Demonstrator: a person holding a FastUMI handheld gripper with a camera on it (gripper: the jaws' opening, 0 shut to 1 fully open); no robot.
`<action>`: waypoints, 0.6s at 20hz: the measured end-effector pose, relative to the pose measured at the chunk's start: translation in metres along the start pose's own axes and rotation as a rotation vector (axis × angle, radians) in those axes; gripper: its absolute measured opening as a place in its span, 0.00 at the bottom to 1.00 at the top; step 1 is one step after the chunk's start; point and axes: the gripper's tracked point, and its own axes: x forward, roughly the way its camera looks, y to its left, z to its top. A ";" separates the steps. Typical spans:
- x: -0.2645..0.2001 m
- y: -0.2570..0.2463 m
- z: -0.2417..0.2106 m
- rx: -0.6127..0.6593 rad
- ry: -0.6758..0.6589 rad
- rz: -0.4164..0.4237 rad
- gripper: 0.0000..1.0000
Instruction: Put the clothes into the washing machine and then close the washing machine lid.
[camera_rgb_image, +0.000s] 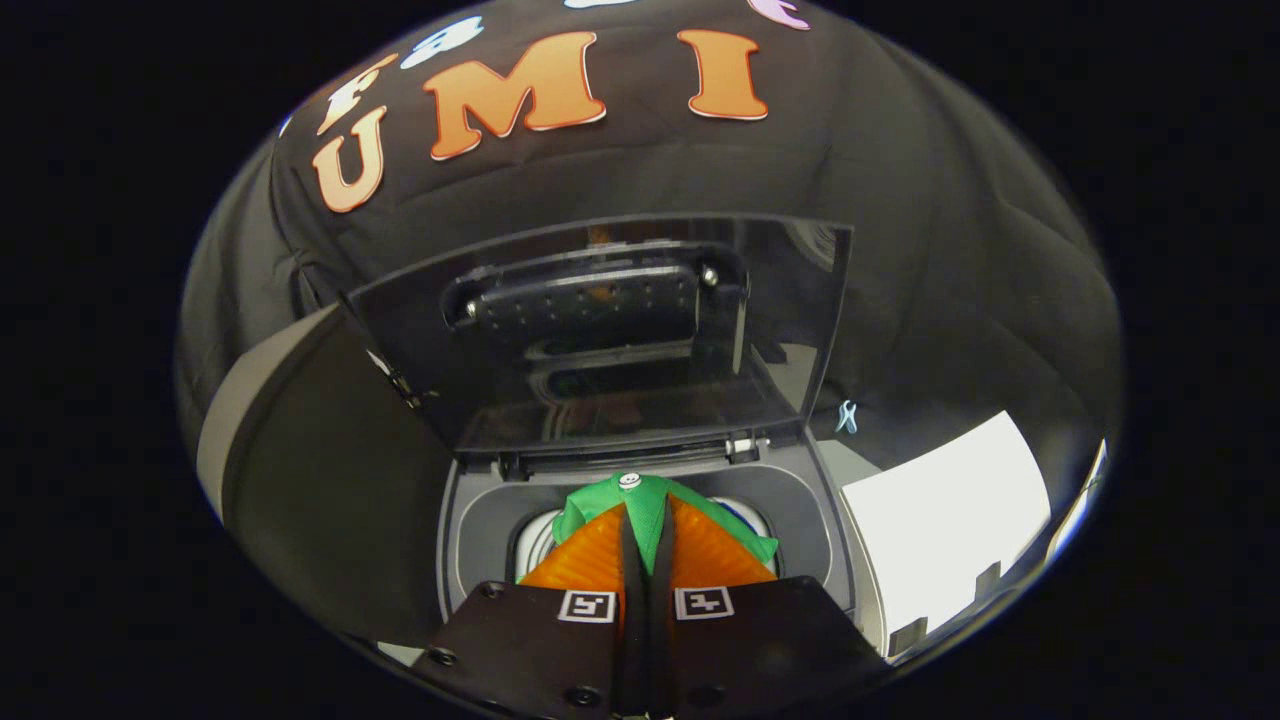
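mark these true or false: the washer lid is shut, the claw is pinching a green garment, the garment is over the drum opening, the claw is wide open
1. The washing machine lid is shut. False: it stands raised behind the opening.
2. The claw is pinching a green garment. True.
3. The garment hangs over the drum opening. True.
4. The claw is wide open. False: its fingers are closed together on the garment.
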 end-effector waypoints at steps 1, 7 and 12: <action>0.009 0.000 -0.006 0.002 0.008 0.000 0.08; 0.061 0.001 -0.048 0.026 0.073 -0.015 0.08; 0.099 0.002 -0.087 -0.003 0.160 -0.040 0.08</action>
